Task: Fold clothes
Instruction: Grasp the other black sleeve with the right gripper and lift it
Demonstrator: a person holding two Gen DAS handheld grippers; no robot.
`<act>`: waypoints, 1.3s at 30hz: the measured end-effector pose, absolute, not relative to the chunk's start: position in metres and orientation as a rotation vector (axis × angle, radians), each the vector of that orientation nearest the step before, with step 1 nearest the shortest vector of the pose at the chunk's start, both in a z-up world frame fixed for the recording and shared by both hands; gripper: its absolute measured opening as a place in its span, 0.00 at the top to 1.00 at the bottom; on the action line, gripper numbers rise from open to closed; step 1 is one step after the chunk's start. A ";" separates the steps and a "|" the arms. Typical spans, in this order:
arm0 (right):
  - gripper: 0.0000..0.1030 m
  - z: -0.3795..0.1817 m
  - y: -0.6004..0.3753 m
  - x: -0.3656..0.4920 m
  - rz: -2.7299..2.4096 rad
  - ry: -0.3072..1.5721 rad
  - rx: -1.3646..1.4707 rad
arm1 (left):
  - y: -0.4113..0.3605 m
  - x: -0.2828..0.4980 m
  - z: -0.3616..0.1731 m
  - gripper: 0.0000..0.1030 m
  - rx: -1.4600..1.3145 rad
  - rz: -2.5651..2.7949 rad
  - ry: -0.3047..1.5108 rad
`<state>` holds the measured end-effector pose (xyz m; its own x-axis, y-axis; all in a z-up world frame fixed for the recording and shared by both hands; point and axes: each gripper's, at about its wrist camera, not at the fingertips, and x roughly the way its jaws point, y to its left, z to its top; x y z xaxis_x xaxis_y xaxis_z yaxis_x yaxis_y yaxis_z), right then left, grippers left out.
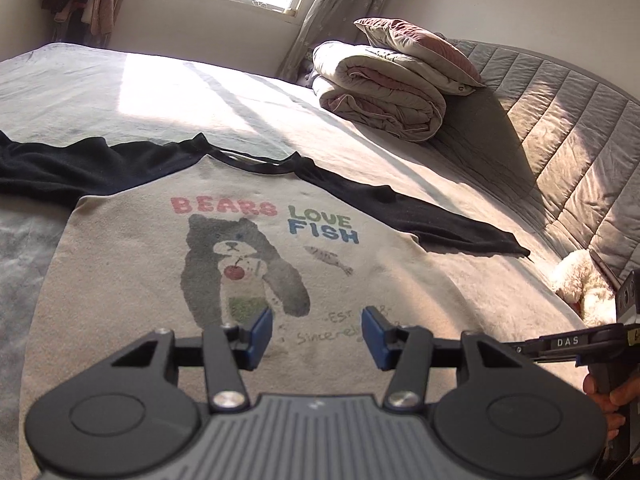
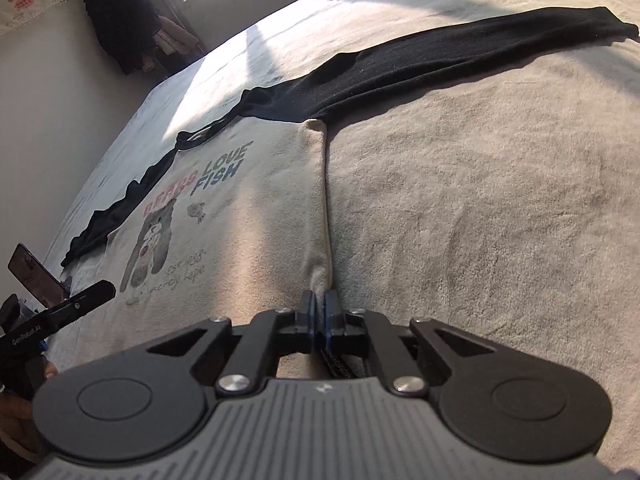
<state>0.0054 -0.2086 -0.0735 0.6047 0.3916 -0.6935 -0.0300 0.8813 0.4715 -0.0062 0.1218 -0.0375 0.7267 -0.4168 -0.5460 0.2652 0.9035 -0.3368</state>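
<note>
A cream raglan shirt (image 1: 132, 248) with black sleeves and a bear print reading "BEARS LOVE FISH" lies face up on the bed. My left gripper (image 1: 317, 334) hovers open over its lower front, nothing between the blue pads. In the right wrist view the same shirt (image 2: 240, 216) shows its right side edge raised into a ridge. My right gripper (image 2: 319, 308) is shut on that side edge near the hem. The black right sleeve (image 2: 440, 60) stretches out flat beyond it. The right gripper's body (image 1: 576, 342) shows at the left view's right edge.
The bed (image 1: 200, 92) carries a folded quilt (image 1: 380, 92) with a pillow (image 1: 420, 48) on top near a padded headboard (image 1: 560, 128). A white plush toy (image 1: 580, 284) lies by the bed's right edge. Clothes hang in the far corner (image 2: 120, 28). A hand (image 1: 608, 396) holds the right gripper.
</note>
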 end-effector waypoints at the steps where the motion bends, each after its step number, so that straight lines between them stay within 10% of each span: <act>1: 0.97 -0.074 -0.211 0.005 0.246 0.899 0.444 | 0.121 -0.004 -0.039 0.48 -0.233 -0.368 0.664; 8: 0.78 -0.052 -0.188 0.016 0.244 0.781 0.319 | 0.139 0.021 -0.042 0.45 -0.229 -0.274 0.623; 11: 0.49 -0.045 -0.165 0.031 0.283 0.722 0.230 | 0.154 0.037 -0.044 0.45 -0.274 -0.211 0.612; 39: 0.49 -0.077 -0.393 0.132 -0.319 0.497 0.832 | 0.154 0.075 -0.034 0.32 -0.417 -0.086 0.678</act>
